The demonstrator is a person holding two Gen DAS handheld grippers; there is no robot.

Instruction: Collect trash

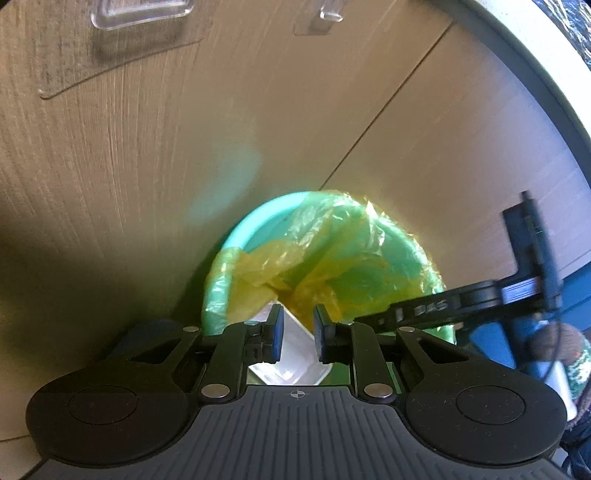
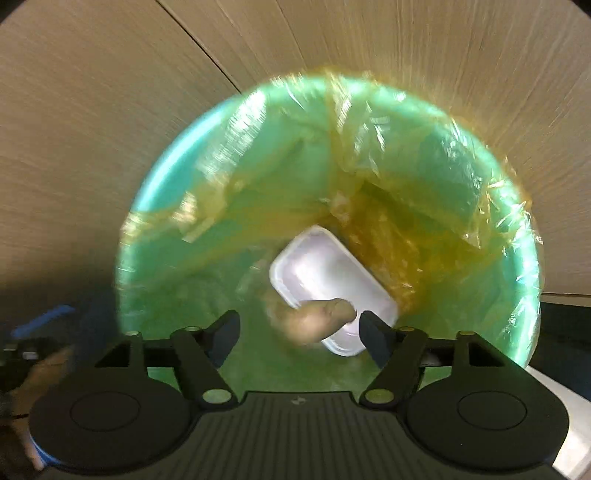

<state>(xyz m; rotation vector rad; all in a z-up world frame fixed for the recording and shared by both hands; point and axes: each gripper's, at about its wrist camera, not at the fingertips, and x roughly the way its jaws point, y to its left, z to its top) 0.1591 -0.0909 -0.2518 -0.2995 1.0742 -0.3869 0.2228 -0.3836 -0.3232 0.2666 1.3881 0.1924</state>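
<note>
A teal bin (image 1: 236, 236) lined with a yellow-green bag (image 1: 332, 258) stands against a wooden panel. My left gripper (image 1: 299, 332) is just short of the bin's near rim, shut on a white plastic piece (image 1: 295, 354) that hangs between its blue pads. My right gripper (image 2: 301, 326) points down into the bin (image 2: 155, 192), open. A blurred brown lump (image 2: 314, 321) lies loose in the gap between its fingers, touching neither. Below it a white tray (image 2: 325, 269) rests in the bag (image 2: 388, 206). The right tool's black frame (image 1: 480, 295) reaches over the bin's right rim.
Wooden cabinet panels (image 1: 147, 166) rise right behind the bin, with a seam (image 1: 388, 103) and clear stick-on hooks (image 1: 140, 11) higher up. A person's patterned sleeve (image 1: 576, 354) is at the right, and a hand (image 2: 33, 373) at the left edge of the right wrist view.
</note>
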